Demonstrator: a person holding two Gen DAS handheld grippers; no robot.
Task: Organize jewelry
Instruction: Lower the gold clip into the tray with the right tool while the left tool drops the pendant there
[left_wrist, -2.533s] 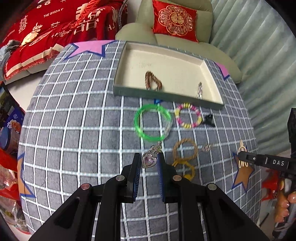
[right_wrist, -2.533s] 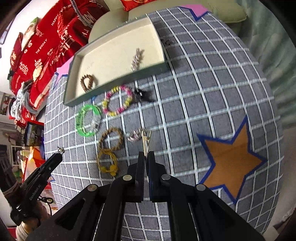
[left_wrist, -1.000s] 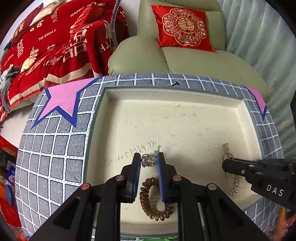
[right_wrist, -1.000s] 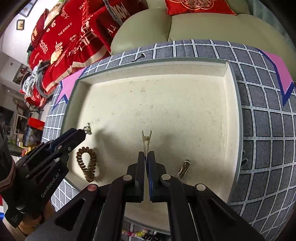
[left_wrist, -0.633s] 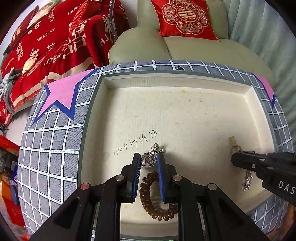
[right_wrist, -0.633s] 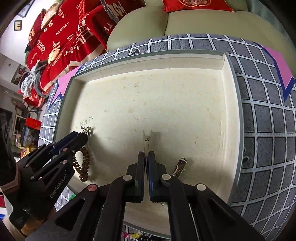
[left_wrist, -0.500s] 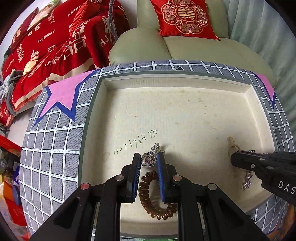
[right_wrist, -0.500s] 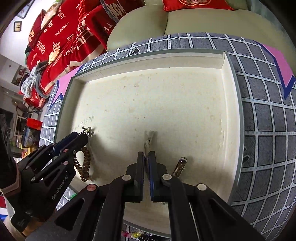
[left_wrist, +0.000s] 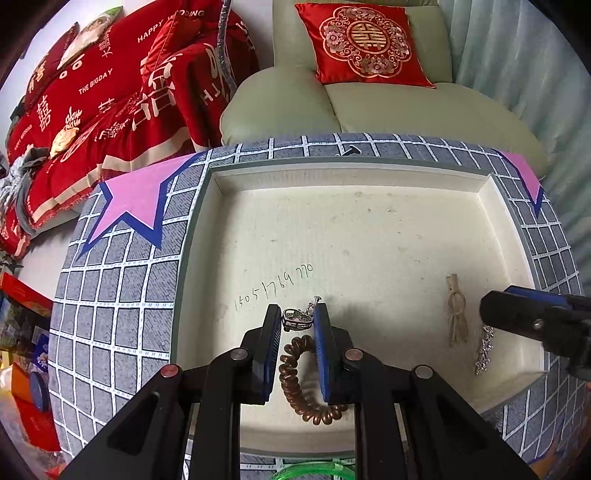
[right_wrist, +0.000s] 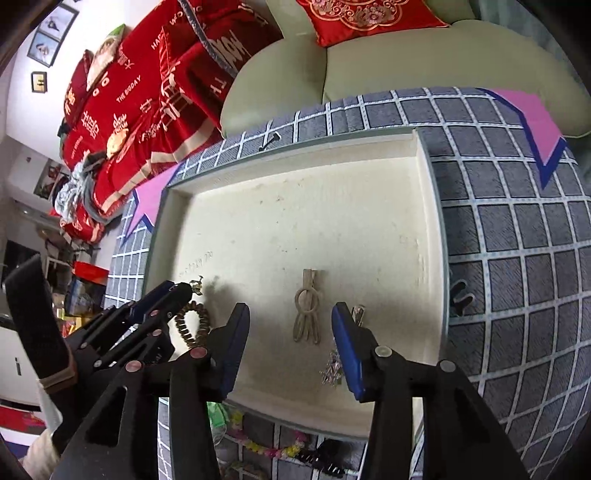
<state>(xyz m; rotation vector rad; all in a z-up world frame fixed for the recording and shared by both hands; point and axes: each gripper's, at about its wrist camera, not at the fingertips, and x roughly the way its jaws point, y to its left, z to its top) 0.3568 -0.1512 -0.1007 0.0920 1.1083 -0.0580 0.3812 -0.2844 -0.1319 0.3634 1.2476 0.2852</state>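
A cream tray lies on the grey checked table. My left gripper is shut on a silver heart pendant just above the tray floor, over a brown coil hair tie. My right gripper is open over the tray. A gold hair clip lies flat on the tray floor between its fingers; the clip also shows in the left wrist view. A silver sparkly clip lies beside it. The left gripper shows at the left of the right wrist view.
A green bangle and a pink-yellow bead bracelet with a black clip lie on the table before the tray's near wall. A sofa with red cushions stands behind the table. A black hairpin lies beyond the tray.
My right gripper has opened and let go of the gold hair clip, which now lies on the tray floor. My left gripper still holds the pendant, lower over the tray.
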